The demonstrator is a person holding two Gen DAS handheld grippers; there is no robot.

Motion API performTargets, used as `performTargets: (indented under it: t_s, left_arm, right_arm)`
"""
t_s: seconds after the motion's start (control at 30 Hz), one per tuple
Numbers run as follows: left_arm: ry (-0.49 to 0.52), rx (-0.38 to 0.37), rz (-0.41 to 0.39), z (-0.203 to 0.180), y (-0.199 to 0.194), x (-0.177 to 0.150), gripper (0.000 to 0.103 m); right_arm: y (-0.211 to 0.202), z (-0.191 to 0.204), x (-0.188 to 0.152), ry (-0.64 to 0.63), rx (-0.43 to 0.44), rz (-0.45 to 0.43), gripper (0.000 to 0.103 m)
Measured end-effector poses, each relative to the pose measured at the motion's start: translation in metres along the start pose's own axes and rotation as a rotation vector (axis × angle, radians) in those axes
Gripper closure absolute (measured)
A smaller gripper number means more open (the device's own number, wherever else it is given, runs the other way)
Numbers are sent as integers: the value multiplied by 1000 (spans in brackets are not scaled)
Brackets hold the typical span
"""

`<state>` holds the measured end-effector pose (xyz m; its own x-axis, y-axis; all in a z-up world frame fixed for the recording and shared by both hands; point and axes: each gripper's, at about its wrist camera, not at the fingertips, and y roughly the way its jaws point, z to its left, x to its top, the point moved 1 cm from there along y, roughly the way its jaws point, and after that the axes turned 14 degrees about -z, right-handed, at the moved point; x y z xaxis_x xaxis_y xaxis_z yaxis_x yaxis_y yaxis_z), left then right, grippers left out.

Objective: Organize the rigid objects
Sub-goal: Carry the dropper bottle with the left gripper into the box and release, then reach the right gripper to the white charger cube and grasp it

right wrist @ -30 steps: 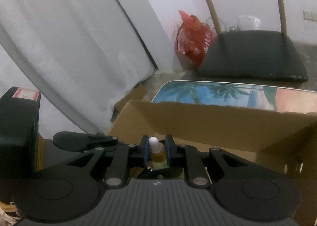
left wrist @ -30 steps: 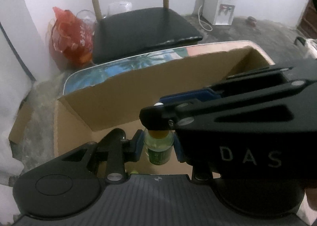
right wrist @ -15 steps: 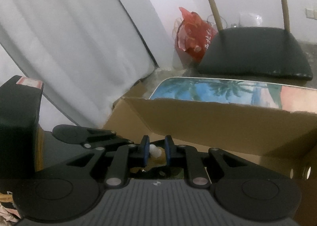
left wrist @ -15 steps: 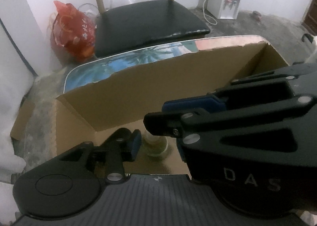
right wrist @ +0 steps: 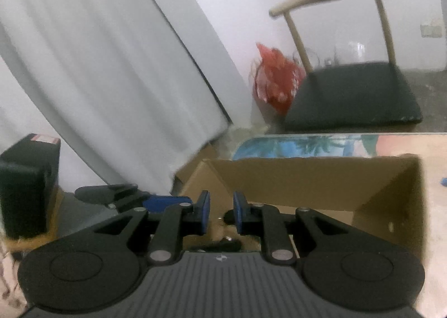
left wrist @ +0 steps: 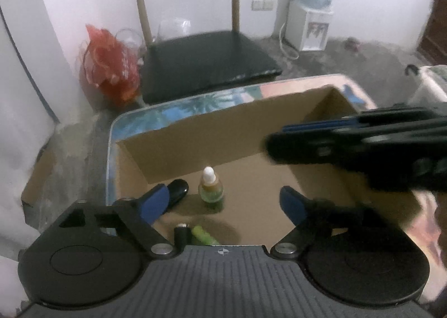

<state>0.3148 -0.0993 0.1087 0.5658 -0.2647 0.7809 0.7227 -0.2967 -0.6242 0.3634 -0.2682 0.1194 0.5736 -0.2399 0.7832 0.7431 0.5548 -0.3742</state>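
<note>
the small dropper bottle (left wrist: 210, 189) stood upright on the floor of the open cardboard box (left wrist: 195, 145), a little left of centre in the left wrist view, with its white nipple cap up and amber liquid above a green label. the left tongs (left wrist: 225, 200) had just been opening and were spread wide, blue pads well apart on either side of the bottle, touching nothing. the right tongs (right wrist: 220, 213) were nearly pressed together, with a narrow gap between their pads and nothing pinched in it; in the left wrist view they reached in as a dark blur from the right edge, over the box.

the bottle looked light and stiff, likely glass or hard plastic, so smooth and a bit slippery. its round belly is the broadest, steadiest place to take hold; the soft cap would give and the narrow neck could let it swing. being tall for its base, it would tip at a sideways nudge.

close by on the box floor lay a black oval object (left wrist: 177, 192), just left of the bottle behind the left pad, and at the bottom of the frame a small black cylinder with a silver top (left wrist: 181, 234) beside a lime-green item (left wrist: 202, 235), both partly hidden by the tool body. the box walls stood close behind and to the left. beyond were the printed table (left wrist: 167, 111), a chair (left wrist: 206, 58), a red bag (left wrist: 111, 72) and a water dispenser (left wrist: 310, 11).
</note>
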Motion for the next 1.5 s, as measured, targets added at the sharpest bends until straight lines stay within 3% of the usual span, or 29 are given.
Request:
performTargets:
  t_s: [0.27,0.33,0.4,0.43,0.53,0.7,0.83,0.93,0.97,1.07,1.27,1.5]
  left_arm:
    - [-36,-40,-185,17,-116,-21,7]
    - [-60,-46,-226,23,-144,-37,5]
    - [-94,-60,-246,27,-163,-56,4]
    - [-123,-71,-252,31,-170,-71,4]
    - [-200,-81,-239,41,-173,-109,4]
    - [-325,-111,-215,51,-159,-171,4]
    - [-343,-159,-178,47,-140,-201,4]
    - [-333,-189,-137,42,-117,-212,5]
    - [-328,-196,-131,40,-110,-215,5]
    - [-289,-196,-118,36,-96,-217,6]
    - [-209,-201,-106,36,-92,-229,10]
    - [-158,-209,-74,29,-83,-237,27]
  right_arm:
    - [-131,29,-35,-25,117,-161,81]
    - [-157,36,-55,-33,145,-190,76]
    - [-173,41,-76,-33,166,-205,56]
    - [-177,43,-86,-33,173,-207,51]
    - [-174,50,-121,-26,172,-173,49]
    - [-130,52,-178,54,145,-26,49]
    - [-100,53,-211,121,133,88,49]
    - [-82,55,-220,150,116,121,49]
    - [-79,55,-221,156,108,123,54]
    - [-70,53,-231,136,30,132,57]
    - [-62,38,-237,209,-1,151,61]
    - [-56,37,-240,249,25,174,61]
